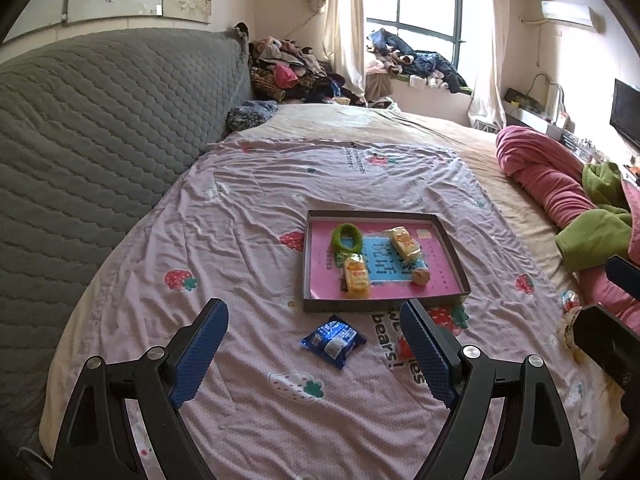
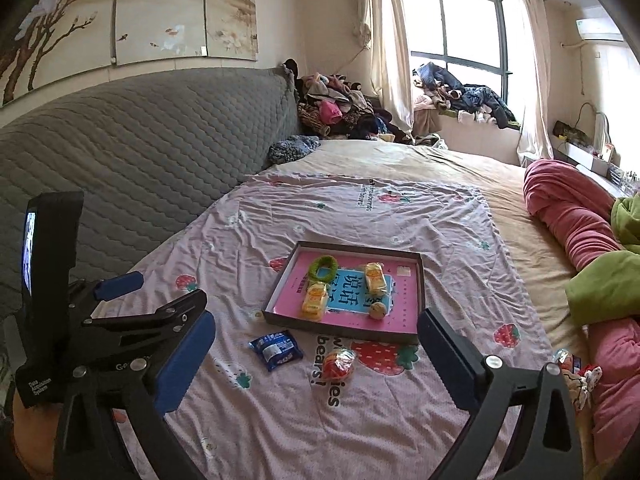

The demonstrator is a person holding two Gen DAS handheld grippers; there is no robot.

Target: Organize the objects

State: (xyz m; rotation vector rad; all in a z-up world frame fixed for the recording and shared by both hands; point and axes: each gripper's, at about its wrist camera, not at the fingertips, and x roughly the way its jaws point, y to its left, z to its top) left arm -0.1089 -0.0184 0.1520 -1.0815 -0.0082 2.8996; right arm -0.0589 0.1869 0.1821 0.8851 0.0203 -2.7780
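Left wrist view: the left tool (image 1: pixel 314 354) stood wide and empty above the bed (image 1: pixel 248 208), its sheet printed with strawberries. The blue packet (image 1: pixel 333 339) lay loose on the sheet between the fingers, just short of the tray (image 1: pixel 450 236) at 12 o'clock. The tray already held a green ring (image 1: pixel 346 237) and two yellow packets (image 1: pixel 405 242), with a small item beside them. Risk noted: the sheet was soft and wrinkled, so a descending finger could pinch fabric with the packet or push it under a fold. Right wrist view: the right tool (image 2: pixel 316 356) was spread fully wide, nothing between its fingers. An orange-wrapped sweet (image 2: pixel 338 363) lay near 12 o'clock, just before the tray edge; more small items (image 2: pixel 576 368) sat at 3 o'clock against the pink blanket (image 2: pixel 568 208). Both tools worked close together; collision was possible. A grey quilted headboard (image 2: pixel 140 140) stood at 10 o'clock, clothes piled by the window (image 2: pixel 456 24).
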